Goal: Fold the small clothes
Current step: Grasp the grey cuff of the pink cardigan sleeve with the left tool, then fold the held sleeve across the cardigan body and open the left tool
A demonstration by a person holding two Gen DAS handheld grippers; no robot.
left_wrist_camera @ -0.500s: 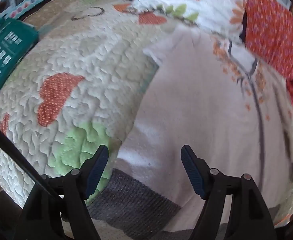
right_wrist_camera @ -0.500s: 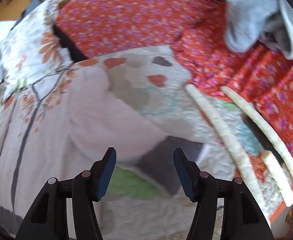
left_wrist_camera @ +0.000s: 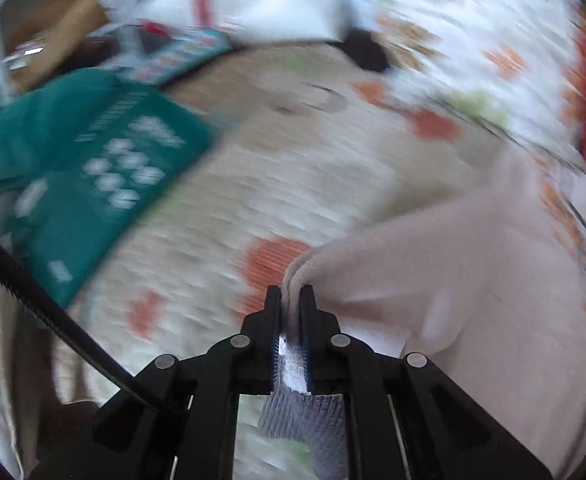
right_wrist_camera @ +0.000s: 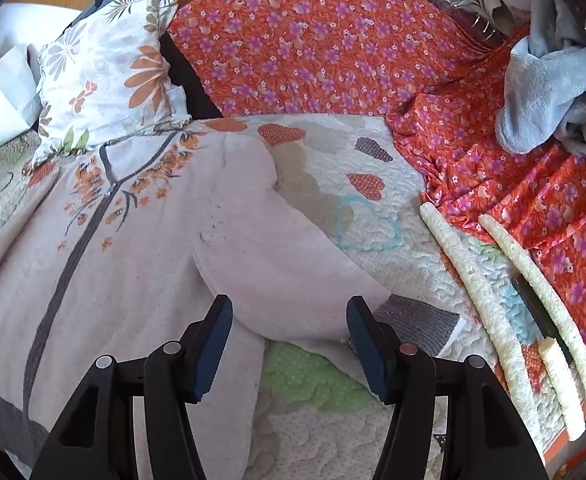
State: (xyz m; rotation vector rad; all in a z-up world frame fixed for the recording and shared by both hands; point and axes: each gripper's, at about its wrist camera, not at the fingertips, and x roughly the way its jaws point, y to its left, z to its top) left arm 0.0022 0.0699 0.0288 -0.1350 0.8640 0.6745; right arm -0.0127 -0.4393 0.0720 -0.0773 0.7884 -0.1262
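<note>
Since the earlier frame, the left claw [left_wrist_camera: 291, 300] has closed onto the grey cuff of the pale pink fleece cardigan's [right_wrist_camera: 141, 248] sleeve, lifting it; that view is blurred. Cardigan lies spread flat on the cream quilted bedspread with orange and green patches [right_wrist_camera: 373, 216], beside the white floral pillow [right_wrist_camera: 105, 76]. Right claw [right_wrist_camera: 289, 344] stands wide over the other sleeve, gripping nothing.

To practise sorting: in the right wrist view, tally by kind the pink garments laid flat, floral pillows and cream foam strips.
Pink garment: 1
Floral pillow: 1
Cream foam strips: 3
Total: 5
</note>
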